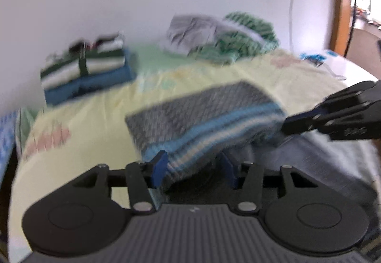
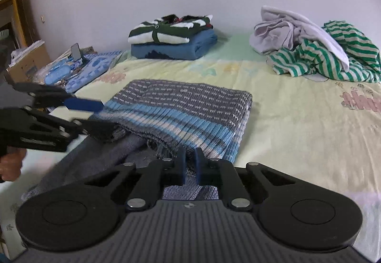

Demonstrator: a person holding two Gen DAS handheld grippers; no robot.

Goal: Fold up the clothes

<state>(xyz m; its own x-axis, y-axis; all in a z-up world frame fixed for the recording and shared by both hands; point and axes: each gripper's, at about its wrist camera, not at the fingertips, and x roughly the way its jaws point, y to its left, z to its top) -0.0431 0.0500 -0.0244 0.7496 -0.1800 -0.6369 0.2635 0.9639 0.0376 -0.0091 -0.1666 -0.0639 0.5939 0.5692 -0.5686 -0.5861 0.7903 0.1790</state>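
A grey knitted sweater [image 2: 185,105] with blue and cream stripes lies partly folded on the pale yellow bed sheet [image 2: 297,124]. At the bottom of the right wrist view, my right gripper [image 2: 189,165] is shut on its near hem, with knit cloth in the thin gap. My left gripper [image 2: 100,117] comes in from the left, one blue pad above and one finger below the sweater's left corner. In the blurred left wrist view the sweater [image 1: 202,115] fills the left gripper [image 1: 194,170], and the right gripper [image 1: 284,126] pinches the right edge.
A folded stack [image 2: 173,41] of a blue and a green-white garment sits at the back by the wall. A heap of unfolded clothes [image 2: 321,48], grey and green-striped, lies back right. Blue items and a phone [image 2: 76,52] lie left, beside a cardboard box [image 2: 26,60].
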